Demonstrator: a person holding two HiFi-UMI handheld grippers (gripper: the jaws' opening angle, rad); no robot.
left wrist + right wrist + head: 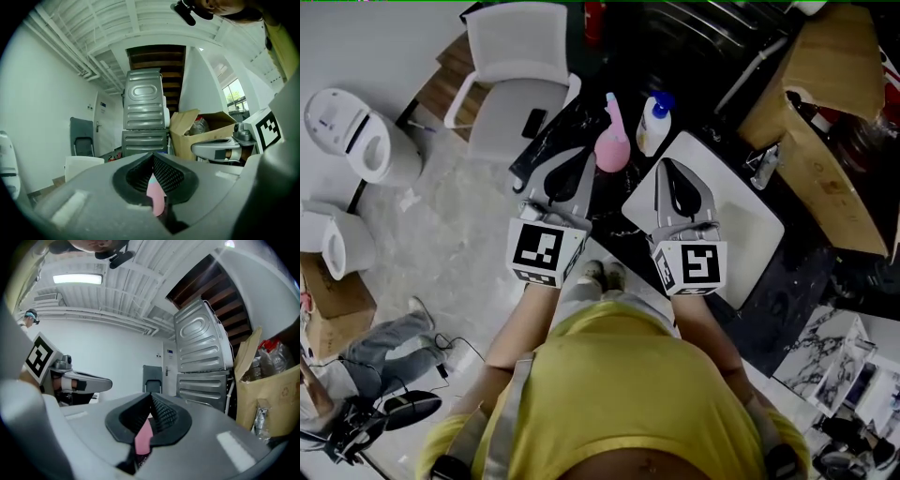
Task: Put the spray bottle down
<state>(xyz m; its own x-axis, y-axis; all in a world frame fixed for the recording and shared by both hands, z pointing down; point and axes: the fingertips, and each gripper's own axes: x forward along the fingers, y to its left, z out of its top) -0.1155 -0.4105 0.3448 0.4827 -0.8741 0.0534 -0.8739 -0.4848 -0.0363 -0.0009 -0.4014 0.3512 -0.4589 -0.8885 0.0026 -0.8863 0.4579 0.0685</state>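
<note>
no words or numbers are coming through legibly. a black-and-white square marker (546, 251) is showing on the left gripper (577, 157), another marker (697, 264) on the right gripper (668, 167). a faint recycling symbol (284, 392) is showing on the cardboard box (267, 380). a small blue sign (169, 352) by the door is blurring beyond reading.

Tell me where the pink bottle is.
Head view: pink spray bottle upright on the dark counter, left of the white bottle, near the left gripper.

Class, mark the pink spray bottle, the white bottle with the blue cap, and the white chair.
pink spray bottle (612, 152), head view, round body.
white bottle with the blue cap (652, 129), head view, white body.
white chair (517, 39), head view, upper white panel.
</note>
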